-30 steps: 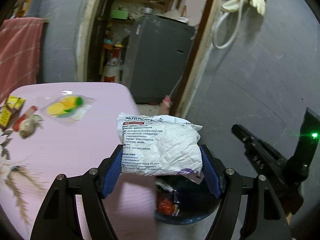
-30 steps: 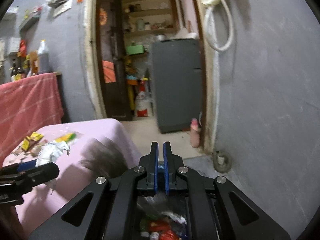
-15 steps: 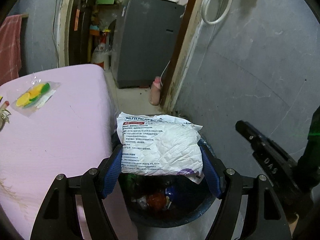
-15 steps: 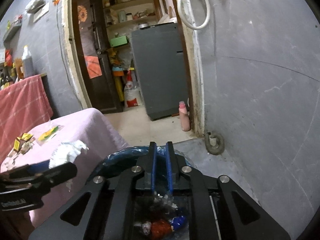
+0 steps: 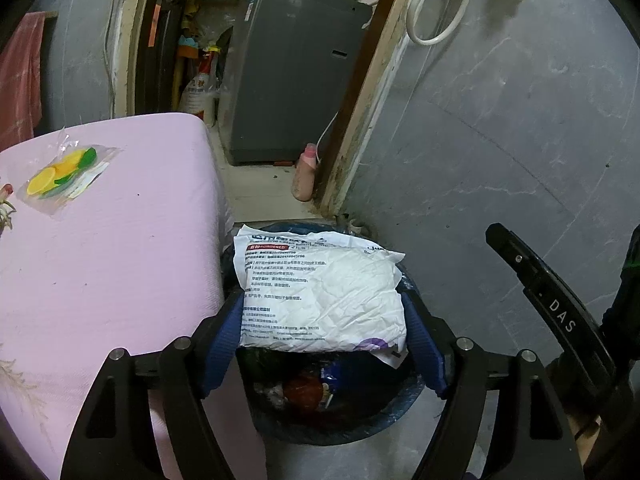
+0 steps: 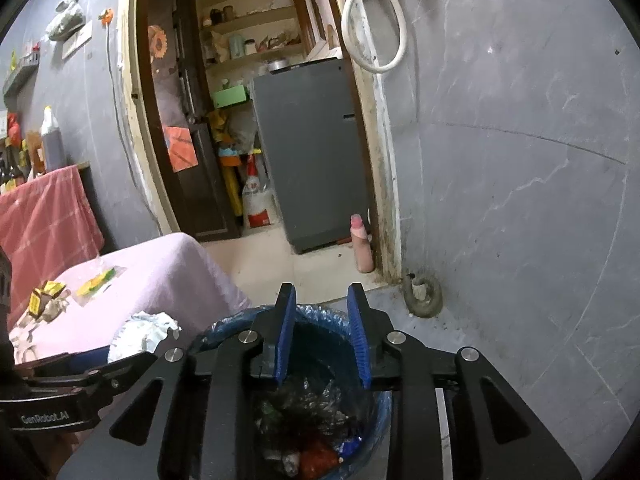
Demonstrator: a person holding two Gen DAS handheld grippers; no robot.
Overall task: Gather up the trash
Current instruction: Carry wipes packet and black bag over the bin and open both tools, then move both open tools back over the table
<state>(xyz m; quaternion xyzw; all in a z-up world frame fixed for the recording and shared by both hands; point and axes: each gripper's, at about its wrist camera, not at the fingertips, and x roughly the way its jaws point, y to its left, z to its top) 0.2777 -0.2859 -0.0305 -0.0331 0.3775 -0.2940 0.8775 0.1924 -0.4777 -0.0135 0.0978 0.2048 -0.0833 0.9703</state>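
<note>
My left gripper is shut on a white crinkled plastic bag with printed text and holds it over the dark trash bin on the floor. The bin has a blue liner and holds several pieces of trash. My right gripper is open and empty, directly above the same bin. The white bag and left gripper show at the left of the right wrist view. The right gripper shows at the right of the left wrist view.
A pink-covered table stands left of the bin, with a clear packet of yellow and green slices and small wrappers on it. A grey wall is at right. A pink bottle stands by the doorway.
My right gripper has opened over the bin; whatever it held is no longer between its fingers. My left gripper has carried the white bag off the table to above the bin.
</note>
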